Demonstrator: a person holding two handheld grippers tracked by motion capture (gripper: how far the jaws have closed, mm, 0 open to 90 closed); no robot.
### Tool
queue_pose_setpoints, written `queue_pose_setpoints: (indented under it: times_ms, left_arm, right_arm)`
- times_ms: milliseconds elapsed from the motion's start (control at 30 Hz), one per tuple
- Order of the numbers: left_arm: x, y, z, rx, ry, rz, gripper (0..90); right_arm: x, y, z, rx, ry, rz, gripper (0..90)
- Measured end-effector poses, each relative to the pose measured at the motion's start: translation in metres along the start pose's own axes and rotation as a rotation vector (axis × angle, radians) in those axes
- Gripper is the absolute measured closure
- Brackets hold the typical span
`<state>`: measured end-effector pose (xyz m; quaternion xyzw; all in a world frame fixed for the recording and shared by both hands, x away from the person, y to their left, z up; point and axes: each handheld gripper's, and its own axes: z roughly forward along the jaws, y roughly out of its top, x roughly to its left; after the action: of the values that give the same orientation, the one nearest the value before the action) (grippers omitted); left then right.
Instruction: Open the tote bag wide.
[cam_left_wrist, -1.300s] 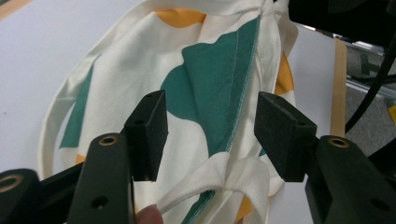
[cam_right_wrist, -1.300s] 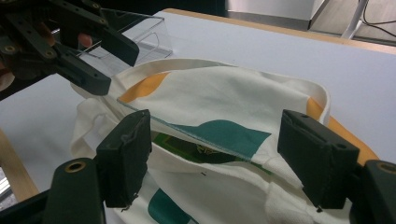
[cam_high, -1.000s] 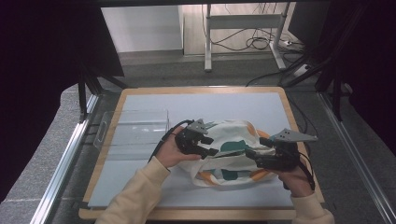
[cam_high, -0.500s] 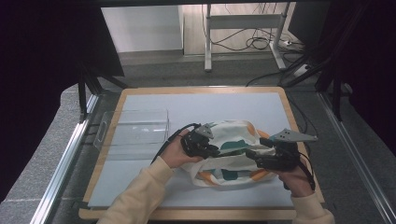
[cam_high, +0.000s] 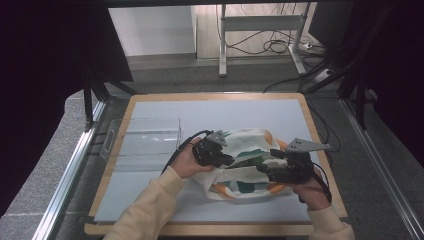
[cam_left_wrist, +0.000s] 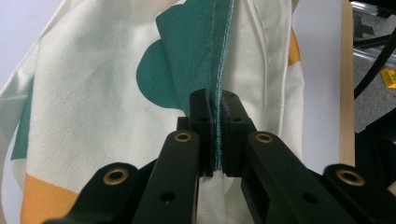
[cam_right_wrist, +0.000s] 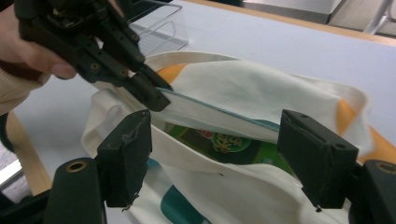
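Note:
A cream cloth bag (cam_high: 245, 170) with teal and orange shapes lies on the mat at the front right. My left gripper (cam_high: 231, 160) has just been closing and is now shut on the bag's teal-stitched upper rim (cam_left_wrist: 218, 70), the hem pinched between its pads (cam_left_wrist: 201, 121). In the right gripper view that same gripper (cam_right_wrist: 154, 100) holds the rim up, so the mouth gapes. My right gripper (cam_right_wrist: 219, 158) stands open and wide at the mouth, with the near side of the bag (cam_right_wrist: 210, 186) below its jaws. A green printed packet (cam_right_wrist: 224, 140) lies inside.
A clear plastic tray (cam_high: 145, 137) stands on the pale mat (cam_high: 225, 115) to the left of the bag. The wooden board's edge (cam_high: 320, 150) runs close by on the right. Table legs and cables lie on the floor beyond.
The left gripper's jaws have closed onto the bag's rim, which now stands lifted. Both hands have hardly shifted.

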<state>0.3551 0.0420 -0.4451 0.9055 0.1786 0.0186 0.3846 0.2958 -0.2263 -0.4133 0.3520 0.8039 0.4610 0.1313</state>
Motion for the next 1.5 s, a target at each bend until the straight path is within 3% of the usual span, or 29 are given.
queue_pose_setpoints:
  times_ms: [233,400,567,700,733,900,1033,1067,1100,1200,1500]
  left_arm:
    - [0.0,0.0,0.0,-0.003,0.0,-0.003,86.4]
    - [0.001,0.0,-0.001,0.001,-0.001,0.001,86.4]
    - [0.001,0.0,-0.001,0.009,0.004,0.011,86.4]
    - [0.0,0.0,-0.001,0.001,0.006,0.0,86.4]
    - [0.0,0.0,-0.001,0.001,0.007,0.001,86.4]
    - [0.0,0.0,-0.001,0.004,0.005,0.0,86.5]
    - [0.001,0.0,-0.001,0.005,0.008,0.0,86.6]
    - [0.001,0.0,-0.001,0.001,0.01,-0.004,86.6]
    - [0.001,0.0,-0.002,-0.001,0.012,-0.007,86.6]
    - [0.002,0.0,-0.003,-0.006,0.018,-0.007,86.6]
    - [0.007,0.001,-0.006,-0.017,0.025,-0.017,86.8]
  right_arm:
    - [0.013,0.006,0.018,0.04,0.044,-0.057,28.7]
    - [0.021,0.009,0.041,0.107,0.08,-0.102,33.4]
    - [0.025,0.004,0.049,0.158,0.088,-0.132,37.0]
    - [0.025,0.002,0.05,0.177,0.084,-0.138,39.2]
    - [0.025,-0.001,0.052,0.201,0.065,-0.16,40.4]
    - [0.023,-0.006,0.055,0.238,0.032,-0.175,47.9]
    - [0.022,-0.01,0.055,0.265,0.023,-0.198,64.2]
    - [0.022,-0.01,0.055,0.265,0.023,-0.198,64.2]
    - [0.021,-0.011,0.055,0.271,0.023,-0.192,70.8]
    - [0.02,-0.013,0.054,0.278,0.038,-0.185,76.5]
    - [0.022,-0.017,0.051,0.277,0.053,-0.184,81.6]
